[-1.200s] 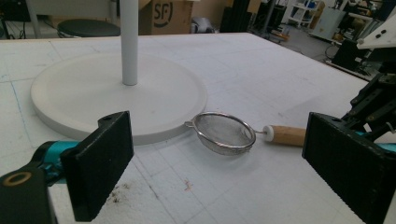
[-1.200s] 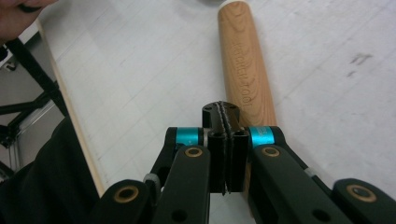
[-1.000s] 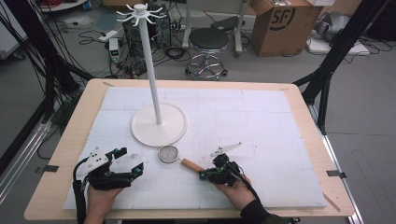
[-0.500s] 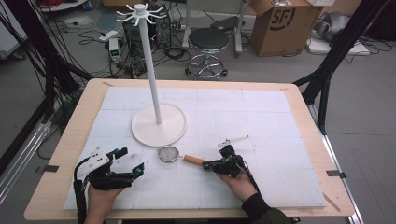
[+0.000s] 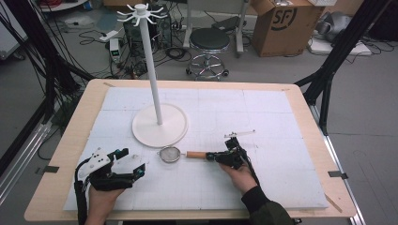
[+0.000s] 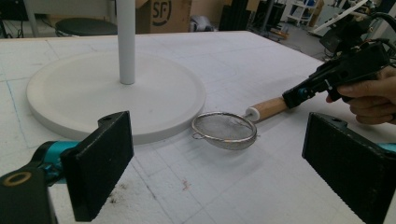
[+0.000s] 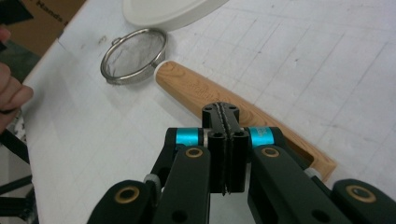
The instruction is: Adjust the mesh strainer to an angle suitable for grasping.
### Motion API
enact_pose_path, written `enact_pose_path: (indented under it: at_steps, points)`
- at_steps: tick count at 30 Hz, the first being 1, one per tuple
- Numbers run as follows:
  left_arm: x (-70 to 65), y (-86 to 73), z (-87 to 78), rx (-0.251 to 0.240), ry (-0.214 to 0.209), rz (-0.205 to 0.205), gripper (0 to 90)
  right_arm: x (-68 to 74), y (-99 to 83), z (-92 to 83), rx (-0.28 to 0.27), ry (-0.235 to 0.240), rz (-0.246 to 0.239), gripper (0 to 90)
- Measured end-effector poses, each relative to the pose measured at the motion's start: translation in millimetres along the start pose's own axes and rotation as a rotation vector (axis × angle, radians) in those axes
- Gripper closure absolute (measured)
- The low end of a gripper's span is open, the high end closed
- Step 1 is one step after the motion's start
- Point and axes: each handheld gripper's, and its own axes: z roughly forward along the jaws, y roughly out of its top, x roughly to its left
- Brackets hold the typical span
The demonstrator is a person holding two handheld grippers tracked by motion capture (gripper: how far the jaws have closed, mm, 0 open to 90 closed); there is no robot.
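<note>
The right gripper (image 5: 213, 156) is resting its fingers, pressed together on nothing, over the wooden handle (image 7: 219, 105) of the little strainer (image 5: 170, 153). The strainer is lying on the tabletop (image 5: 281, 187), just past those fingers and beside the white stand (image 5: 160, 125). The left gripper (image 5: 133, 164) is waiting with fingers wide apart. Nothing is picked up yet, and I think hanging it up is left to do.
</note>
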Motion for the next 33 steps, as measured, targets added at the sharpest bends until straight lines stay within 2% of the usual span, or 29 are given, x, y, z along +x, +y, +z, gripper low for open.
enact_pose_path:
  at_steps: [5, 11, 16, 21, 25, 26, 28, 33]
  points:
    - [0.2, -0.4, 0.8, 0.001, -0.002, -0.003, 9.4, -4.5, 2.0, 0.8, -0.015, 0.004, 0.012, 90.0]
    - [-0.4, -0.4, 2.2, 0.006, -0.005, -0.002, 9.4, -10.9, 5.1, 2.7, -0.046, 0.018, 0.054, 90.0]
    - [0.4, -0.4, 1.8, 0.005, -0.004, -0.005, 9.4, -11.8, 4.5, 0.8, -0.036, 0.012, 0.053, 90.0]
    - [0.8, -0.6, 1.3, 0.004, -0.004, -0.004, 9.4, -18.3, 4.8, -10.6, -0.053, -0.006, 0.068, 90.0]
    - [0.4, -0.4, 1.1, 0.000, -0.006, -0.005, 9.4, -23.1, 8.0, -22.7, -0.039, -0.061, 0.046, 90.0]
    - [0.3, -0.4, 1.1, 0.000, -0.006, -0.005, 9.4, -23.1, 8.0, -22.7, -0.039, -0.061, 0.046, 90.0]
    - [0.4, -0.4, 1.4, 0.003, -0.005, -0.003, 9.4, -28.4, 15.3, -38.4, -0.058, -0.079, 0.049, 90.0]
    - [-0.2, -0.5, 2.5, 0.007, -0.007, 0.000, 9.4, -37.7, 24.6, -54.0, -0.062, -0.094, 0.066, 90.0]
